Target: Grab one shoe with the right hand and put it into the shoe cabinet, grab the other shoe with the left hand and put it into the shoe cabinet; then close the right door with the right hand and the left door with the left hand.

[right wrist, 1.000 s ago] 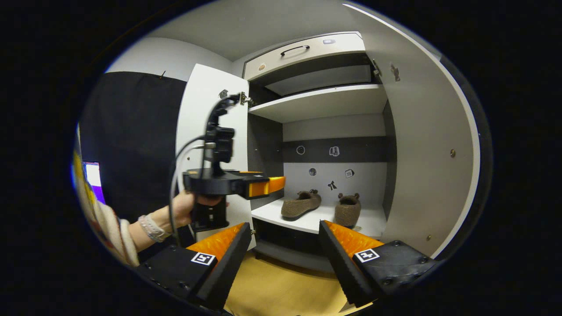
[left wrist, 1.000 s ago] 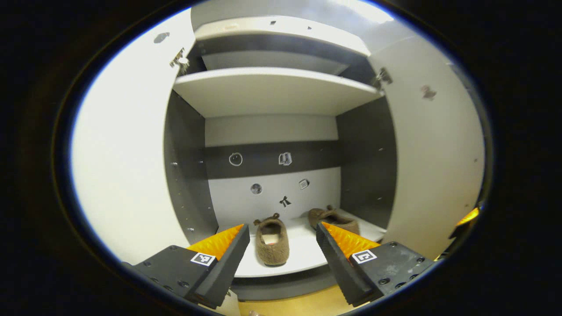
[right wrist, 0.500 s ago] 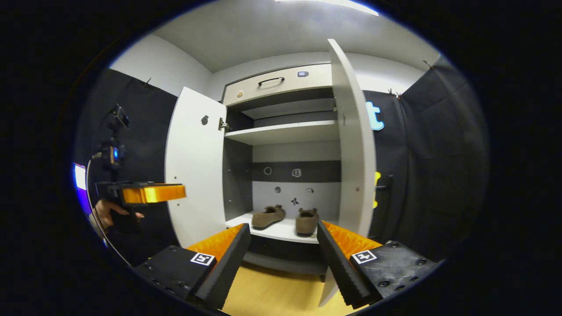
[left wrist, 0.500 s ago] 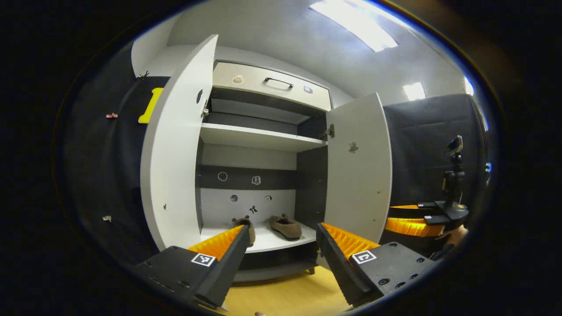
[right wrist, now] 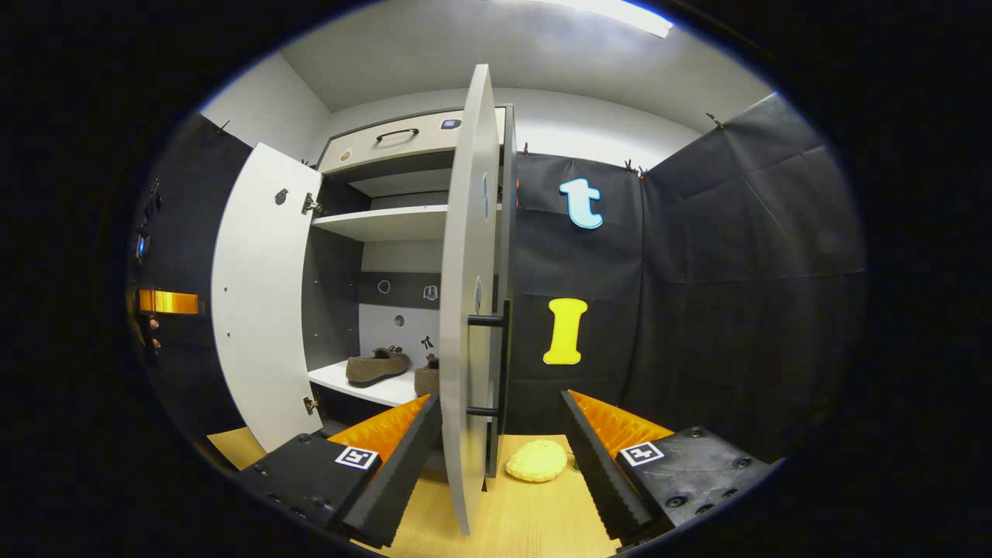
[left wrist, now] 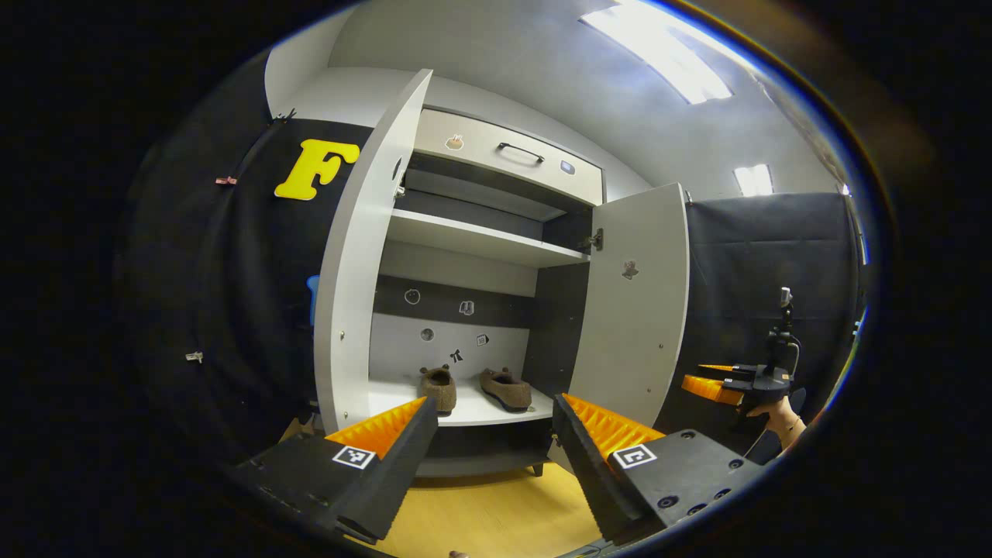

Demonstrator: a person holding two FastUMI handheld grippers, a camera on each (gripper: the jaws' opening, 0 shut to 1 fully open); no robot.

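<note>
Two brown fuzzy shoes (left wrist: 438,387) (left wrist: 505,387) sit side by side on the cabinet's bottom shelf (left wrist: 465,415). Both white doors stand open: the left door (left wrist: 353,256) and the right door (left wrist: 635,310). My left gripper (left wrist: 494,403) is open and holds nothing, well back from the cabinet. My right gripper (right wrist: 501,397) is open too, facing the right door (right wrist: 465,310) almost edge-on, near its black handle (right wrist: 500,364). The shoes (right wrist: 377,366) (right wrist: 426,378) show past that door. The right gripper (left wrist: 717,384) also appears far right in the left gripper view, held by a hand (left wrist: 779,415).
The cabinet has an upper shelf (left wrist: 480,240) and a top drawer (left wrist: 511,155). A yellow rounded object (right wrist: 536,460) lies on the wooden floor (right wrist: 542,504) beside the right door. The left gripper (right wrist: 167,301) shows at the far left of the right gripper view.
Both grippers have pulled back from the cabinet, open and with nothing in them. The right one has swung right to face the right door's edge. The shoes stay on the shelf.
</note>
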